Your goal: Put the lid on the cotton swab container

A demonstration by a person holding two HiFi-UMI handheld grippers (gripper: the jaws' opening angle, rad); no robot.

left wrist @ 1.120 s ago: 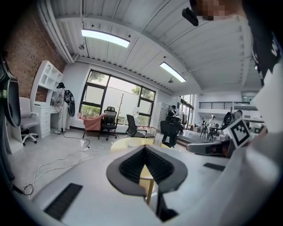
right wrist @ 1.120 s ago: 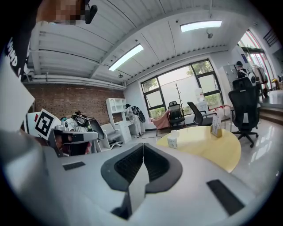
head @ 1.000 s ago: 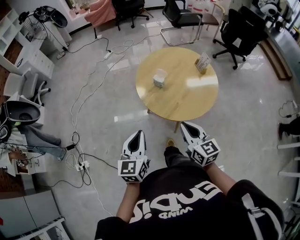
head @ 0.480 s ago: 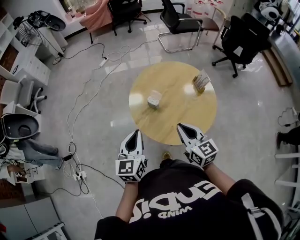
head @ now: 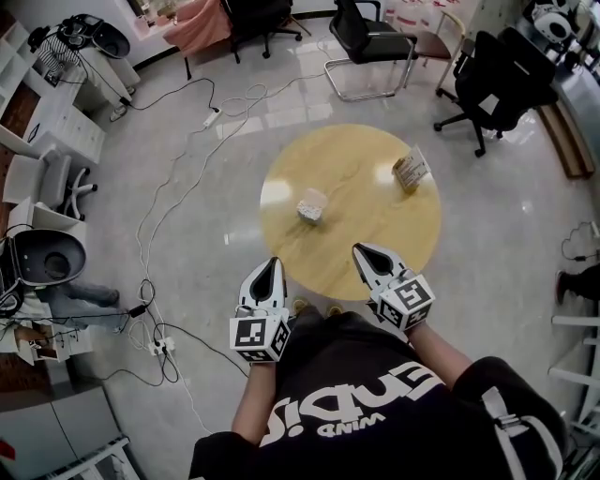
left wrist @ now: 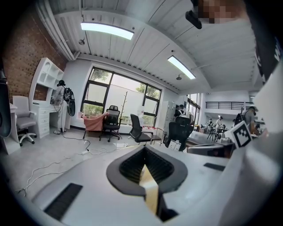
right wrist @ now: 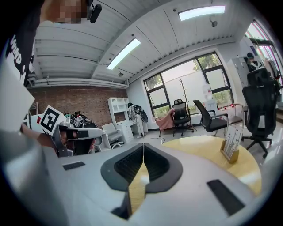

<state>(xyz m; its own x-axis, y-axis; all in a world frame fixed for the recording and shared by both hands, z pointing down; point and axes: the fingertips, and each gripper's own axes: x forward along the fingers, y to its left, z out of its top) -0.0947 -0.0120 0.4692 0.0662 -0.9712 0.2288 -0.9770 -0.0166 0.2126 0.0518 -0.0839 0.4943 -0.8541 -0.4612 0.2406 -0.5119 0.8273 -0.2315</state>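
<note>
We have walked closer to the round table (head: 375, 220), where the cotton swab container (head: 312, 206) sits. Our left gripper (head: 273, 264) and right gripper (head: 360, 250) are both clenched tight, holding nothing.

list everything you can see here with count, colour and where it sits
table: one, round, light wood, middle of the floor
cotton swab container: one, pale, on the table left of centre; lid too small to tell
card stand: one, pale cards in a wooden base, table's far right edge
office chairs: at least three, black, beyond the table
pink cloth: one, draped over a chair, far left
cables: several, black and white, floor left of the table
left gripper: one, white, jaws shut, empty, by the table's near edge
right gripper: one, white, jaws shut, empty, over the table's near edge
person's top: one, black with white print, bottom
</note>
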